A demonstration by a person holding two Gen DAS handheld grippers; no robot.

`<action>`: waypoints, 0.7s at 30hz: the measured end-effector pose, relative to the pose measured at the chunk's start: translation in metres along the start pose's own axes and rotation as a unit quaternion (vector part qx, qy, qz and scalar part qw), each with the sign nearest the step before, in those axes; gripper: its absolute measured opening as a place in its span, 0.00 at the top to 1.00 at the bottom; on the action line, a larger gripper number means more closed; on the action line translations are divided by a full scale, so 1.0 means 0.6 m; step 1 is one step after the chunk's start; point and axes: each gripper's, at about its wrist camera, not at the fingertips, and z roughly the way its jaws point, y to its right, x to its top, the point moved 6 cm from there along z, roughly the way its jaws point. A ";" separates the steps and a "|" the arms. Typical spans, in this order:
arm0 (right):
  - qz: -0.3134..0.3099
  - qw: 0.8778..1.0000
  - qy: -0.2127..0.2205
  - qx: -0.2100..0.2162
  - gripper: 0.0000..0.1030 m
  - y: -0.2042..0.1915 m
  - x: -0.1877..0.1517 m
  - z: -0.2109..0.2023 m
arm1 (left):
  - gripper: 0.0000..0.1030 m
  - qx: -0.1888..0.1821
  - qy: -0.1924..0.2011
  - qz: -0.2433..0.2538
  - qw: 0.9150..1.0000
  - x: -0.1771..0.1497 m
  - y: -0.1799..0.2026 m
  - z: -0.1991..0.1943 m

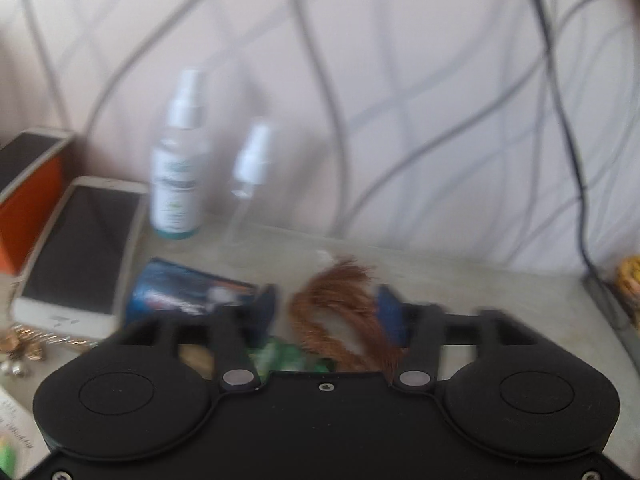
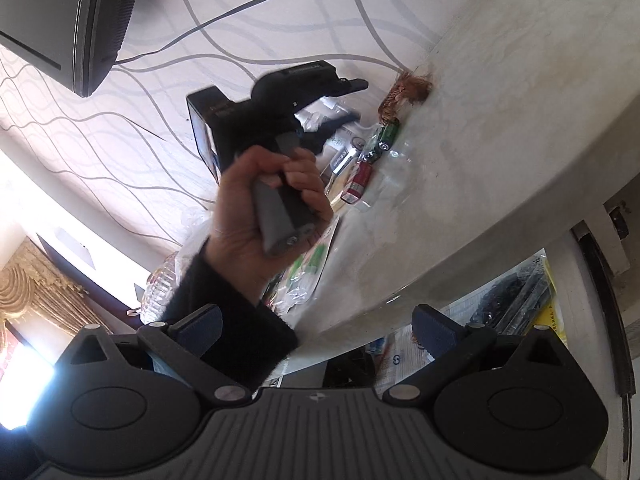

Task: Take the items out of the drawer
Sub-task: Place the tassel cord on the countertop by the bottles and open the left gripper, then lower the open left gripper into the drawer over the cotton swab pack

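My left gripper point(image 1: 328, 310) is open over the pale tabletop point(image 1: 480, 292). A coil of copper wire point(image 1: 340, 304) lies on the table between its blue pads, and green batteries point(image 1: 288, 356) show just under the jaws. In the right wrist view a hand point(image 2: 272, 200) holds that gripper point(image 2: 340, 104) above the batteries point(image 2: 386, 136), with the copper coil point(image 2: 408, 88) beyond its tips. My right gripper point(image 2: 318, 328) is open and empty, below the table edge beside the open drawer point(image 2: 604, 312), which holds dark bagged items point(image 2: 516, 300) and yellow packaging.
On the table stand two spray bottles point(image 1: 180, 160) and a blue packet point(image 1: 180, 292), with two phones point(image 1: 80, 252), an orange box point(image 1: 28, 200) and jewellery point(image 1: 24, 344) at the left. A monitor point(image 2: 60, 20) hangs by the patterned wall. A black cable point(image 1: 568, 160) drops at the right.
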 end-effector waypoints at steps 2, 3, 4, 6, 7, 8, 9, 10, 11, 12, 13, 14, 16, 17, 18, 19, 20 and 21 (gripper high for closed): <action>0.002 1.000 0.001 0.001 0.00 0.001 0.000 -0.001 | 0.38 -0.013 0.006 -0.009 1.000 -0.003 -0.009 -0.018; 0.002 1.000 0.001 0.002 0.00 0.001 0.001 -0.001 | 0.38 -0.026 0.009 -0.012 1.000 -0.006 -0.011 -0.032; 0.003 1.000 0.002 0.002 0.00 0.001 0.001 -0.002 | 0.38 -0.042 0.010 -0.009 0.999 -0.012 -0.009 -0.050; 0.005 1.000 0.003 0.003 0.00 0.002 0.001 -0.003 | 0.38 -0.083 0.003 0.013 0.996 -0.032 -0.001 -0.094; 0.006 1.000 0.003 0.004 0.00 0.002 0.002 -0.003 | 0.38 -0.101 -0.004 0.032 0.994 -0.049 0.004 -0.122; 0.006 1.000 0.004 0.004 0.00 0.003 0.002 -0.004 | 0.38 -0.121 -0.012 0.052 0.991 -0.067 0.008 -0.151; 0.007 1.000 0.004 0.005 0.00 0.003 0.002 -0.004 | 0.37 -0.140 -0.021 0.072 0.987 -0.087 0.010 -0.180; 0.008 1.000 0.005 0.005 0.00 0.003 0.002 -0.005 | 0.37 -0.159 -0.032 0.091 0.983 -0.108 0.010 -0.208; 0.009 1.000 0.005 0.006 0.00 0.004 0.003 -0.005 | 0.37 -0.176 -0.043 0.109 0.977 -0.128 0.009 -0.236; 0.010 1.000 0.006 0.006 0.00 0.004 0.003 -0.006 | 0.37 -0.186 -0.053 0.126 0.973 -0.150 0.005 -0.263; 0.010 1.000 0.006 0.007 0.00 0.004 0.003 -0.006 | 0.38 -0.193 -0.065 0.142 0.969 -0.171 -0.003 -0.286; 0.011 1.000 0.007 0.007 0.00 0.005 0.003 -0.007 | 0.38 -0.196 -0.080 0.158 0.964 -0.192 -0.010 -0.306; 0.013 1.000 0.007 0.009 0.00 0.005 0.003 -0.007 | 0.38 -0.185 -0.121 0.174 0.960 -0.236 -0.032 -0.328; 0.014 1.000 0.008 0.009 0.00 0.005 0.003 -0.007 | 0.38 -0.169 -0.142 0.172 0.960 -0.258 -0.048 -0.329; 0.015 1.000 0.008 0.010 0.00 0.005 0.004 -0.007 | 0.38 -0.152 -0.163 0.163 0.961 -0.278 -0.065 -0.325; 0.016 1.000 0.008 0.010 0.00 0.005 0.004 -0.007 | 0.38 -0.133 -0.184 0.140 0.964 -0.295 -0.084 -0.314; 0.017 1.000 0.009 0.011 0.00 0.005 0.004 -0.007 | 0.38 -0.114 -0.204 0.118 0.965 -0.313 -0.104 -0.303; 0.019 1.000 0.009 0.011 0.00 0.005 0.004 -0.007 | 0.39 -0.096 -0.221 0.094 0.966 -0.327 -0.121 -0.291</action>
